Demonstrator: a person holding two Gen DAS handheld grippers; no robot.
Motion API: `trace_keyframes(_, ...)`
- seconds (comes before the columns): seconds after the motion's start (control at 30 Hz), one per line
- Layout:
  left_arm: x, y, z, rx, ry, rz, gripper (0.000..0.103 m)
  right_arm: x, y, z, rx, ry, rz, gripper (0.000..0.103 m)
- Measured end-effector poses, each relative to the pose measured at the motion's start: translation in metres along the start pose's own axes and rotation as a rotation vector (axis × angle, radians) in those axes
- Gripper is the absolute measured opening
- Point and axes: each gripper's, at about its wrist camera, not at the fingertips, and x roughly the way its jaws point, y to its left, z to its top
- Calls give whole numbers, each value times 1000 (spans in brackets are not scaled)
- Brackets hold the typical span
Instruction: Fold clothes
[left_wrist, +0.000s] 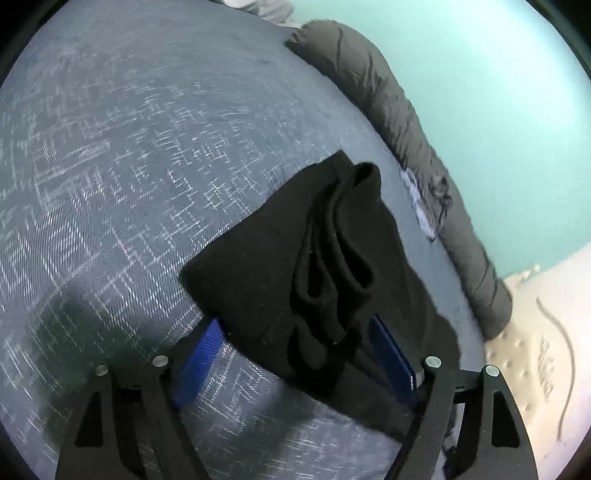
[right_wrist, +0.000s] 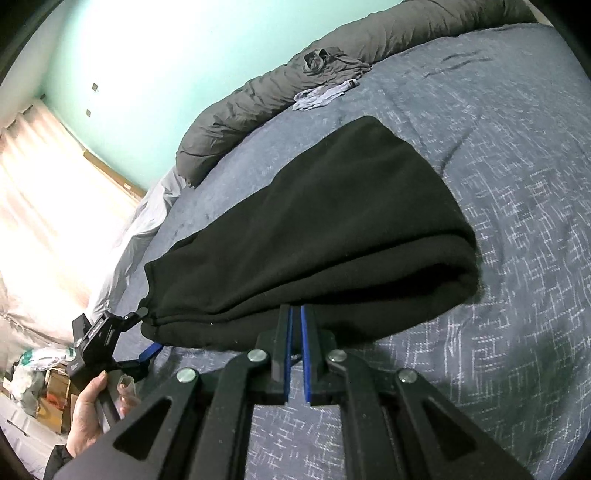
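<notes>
Garment (right_wrist: 314, 236) (black) pinched in right claw (right_wrist: 296, 314).

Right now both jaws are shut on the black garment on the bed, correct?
Not quite. The right gripper is shut on the black garment, but the left wrist view shows the left gripper with its jaws wide apart, the cloth draped between them on the bed.

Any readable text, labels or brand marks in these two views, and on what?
No text is legible.
White print on the left hand-held gripper body, right wrist view: too small and blurred to read.
Raised lettering on the cream surface beside the bed: blurred, unreadable.
</notes>
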Motion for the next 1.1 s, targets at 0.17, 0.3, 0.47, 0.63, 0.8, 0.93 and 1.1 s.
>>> trace_keyframes(0.17,7,-3,5,6,-13,16,86,-2,-3,3,7,-4,3,4)
trace_keyframes(0.3,13,-6,8,25,-35,30,86,-4,-6,5,16,-11,0,4)
trace_keyframes(0.47,15,-8,10,42,-72,56,76,-5,-9,5,23,-15,-1,4)
trace_keyframes(0.63,10,-5,12,12,-98,36,55,-5,-10,6,22,-13,1,4)
trace_keyframes(0.8,0,-12,11,30,-125,-3,41,-8,-14,9,31,-20,-1,4)
trace_keyframes(0.93,-10,-22,9,54,-147,-56,37,-15,-19,12,41,-39,-6,4)
trace_keyframes(1.1,-18,-44,9,103,-159,-102,35,-22,-25,17,53,-62,-11,4)
